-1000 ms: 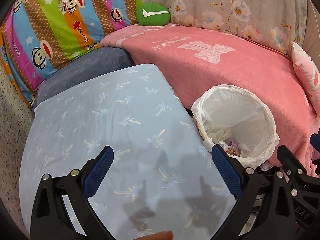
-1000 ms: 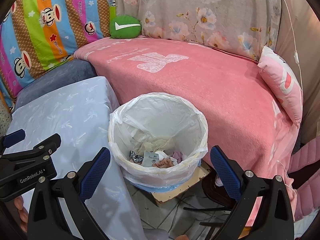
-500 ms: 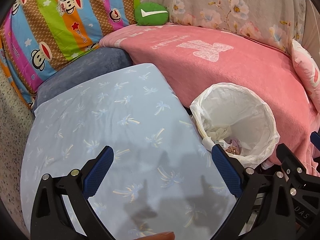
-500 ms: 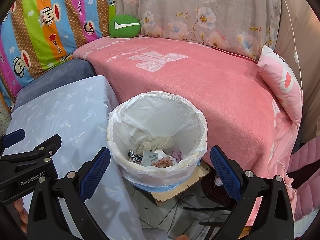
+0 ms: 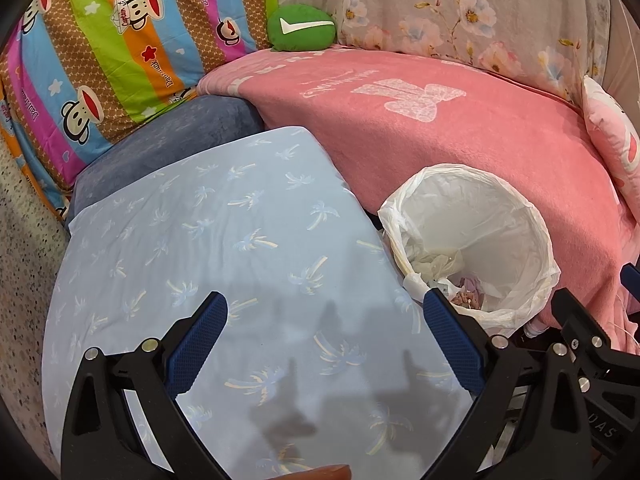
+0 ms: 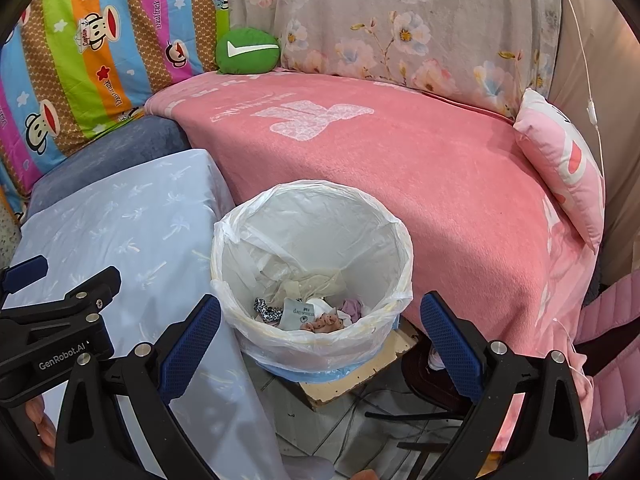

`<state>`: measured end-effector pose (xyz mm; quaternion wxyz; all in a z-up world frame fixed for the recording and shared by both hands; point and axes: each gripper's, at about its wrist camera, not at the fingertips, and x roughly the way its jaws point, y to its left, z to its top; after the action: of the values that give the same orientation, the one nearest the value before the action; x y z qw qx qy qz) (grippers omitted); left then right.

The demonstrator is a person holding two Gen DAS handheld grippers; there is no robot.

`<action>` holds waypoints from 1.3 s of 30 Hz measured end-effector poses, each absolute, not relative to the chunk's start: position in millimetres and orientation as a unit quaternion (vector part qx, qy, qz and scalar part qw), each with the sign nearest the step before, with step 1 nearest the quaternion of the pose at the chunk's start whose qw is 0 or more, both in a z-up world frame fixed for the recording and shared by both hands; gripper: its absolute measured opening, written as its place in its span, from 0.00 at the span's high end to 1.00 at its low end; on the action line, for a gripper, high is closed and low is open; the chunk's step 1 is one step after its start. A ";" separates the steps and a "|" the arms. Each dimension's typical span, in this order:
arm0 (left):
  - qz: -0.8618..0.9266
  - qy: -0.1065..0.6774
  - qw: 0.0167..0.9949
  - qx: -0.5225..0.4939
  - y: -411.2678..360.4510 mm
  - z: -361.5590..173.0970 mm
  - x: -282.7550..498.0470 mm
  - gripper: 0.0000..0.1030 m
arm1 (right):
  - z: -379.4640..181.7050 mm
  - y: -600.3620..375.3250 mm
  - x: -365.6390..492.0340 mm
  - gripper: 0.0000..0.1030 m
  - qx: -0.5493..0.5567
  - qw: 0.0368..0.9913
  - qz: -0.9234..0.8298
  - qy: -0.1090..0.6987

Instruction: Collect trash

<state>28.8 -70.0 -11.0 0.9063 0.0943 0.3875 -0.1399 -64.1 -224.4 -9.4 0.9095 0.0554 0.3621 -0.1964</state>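
Lower centre of the right wrist frame: right gripper (image 6: 320, 320) spread wide, empty, over trash bin (image 6: 240, 248) with trash (image 6: 308, 312) inside. Left gripper (image 5: 325, 320) likewise released above blue cloth (image 5: 200, 240).

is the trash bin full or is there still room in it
Mostly empty. The trash bin holds only a shallow layer of scraps at the bottom; its white liner walls show bare above.

bin liner (image 6: 312, 240): thin glossy plastic | blanket (image 6: 400, 168): fuzzy pink cloth | table cover (image 5: 224, 264): smooth matt cloth
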 end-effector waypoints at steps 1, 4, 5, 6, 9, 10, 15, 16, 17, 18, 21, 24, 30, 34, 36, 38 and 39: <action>-0.140 0.387 0.906 0.094 -70.9 -10.7 28.9 0.08 | -9.7 -224.7 -64.3 0.06 0.056 0.910 -0.196 0.362; -0.141 0.387 0.906 0.097 -71.6 -11.0 28.7 0.08 | -9.3 -224.7 -63.9 0.06 0.056 0.910 -0.196 0.362; -0.141 0.388 0.906 0.097 -71.8 -11.2 28.8 0.08 | -9.3 -224.7 -63.8 0.06 0.056 0.910 -0.196 0.362; -0.141 0.388 0.906 0.097 -71.2 -11.6 28.9 0.08 | -9.4 -224.9 -63.9 0.06 0.055 0.910 -0.196 0.362; -0.141 0.389 0.905 0.098 -73.0 -11.9 28.6 0.08 | -10.5 -226.1 -64.5 0.06 0.055 0.909 -0.196 0.363; -0.141 0.389 0.905 0.098 -73.3 -12.0 28.4 0.08 | -11.0 -226.5 -65.1 0.06 0.055 0.909 -0.196 0.364; -0.141 0.392 0.904 0.098 -74.0 -13.0 28.3 0.08 | -12.9 -227.1 -65.6 0.06 0.056 0.909 -0.196 0.365; -0.141 0.392 0.904 0.098 -74.3 -13.3 27.8 0.08 | -13.4 -227.5 -66.1 0.06 0.056 0.909 -0.196 0.365; -0.141 0.392 0.904 0.098 -74.0 -13.5 27.8 0.08 | -14.1 -227.7 -65.9 0.06 0.056 0.908 -0.196 0.365; -0.142 0.392 0.904 0.098 -74.0 -13.5 27.8 0.08 | -15.0 -228.2 -66.5 0.06 0.056 0.908 -0.196 0.365; -0.142 0.394 0.903 0.099 -75.1 -15.4 27.8 0.08 | -14.9 -228.5 -66.2 0.06 0.056 0.908 -0.196 0.365; -0.142 0.395 0.902 0.099 -75.1 -16.8 28.5 0.08 | -17.2 -229.4 -66.4 0.06 0.056 0.907 -0.197 0.367; -0.142 0.398 0.901 0.098 -75.4 -19.1 29.3 0.08 | -20.0 -227.7 -65.2 0.06 0.054 0.907 -0.196 0.370; -0.141 0.396 0.901 0.102 -75.6 -21.0 29.4 0.09 | -20.3 -226.9 -64.6 0.06 0.055 0.906 -0.196 0.371; -0.140 0.395 0.902 0.102 -74.3 -22.4 29.1 0.09 | -20.0 -224.7 -62.5 0.06 0.055 0.906 -0.195 0.372; -0.138 0.397 0.902 0.100 -73.1 -23.5 30.6 0.09 | -21.0 -222.2 -60.9 0.06 0.056 0.905 -0.193 0.375; -0.137 0.399 0.901 0.098 -71.5 -24.5 31.5 0.09 | -21.8 -220.2 -60.5 0.06 0.057 0.905 -0.192 0.375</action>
<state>31.5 -71.5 -24.5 0.9014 0.0976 0.3991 -0.1367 -60.5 -220.2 -21.8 0.9051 0.0569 0.3753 -0.1917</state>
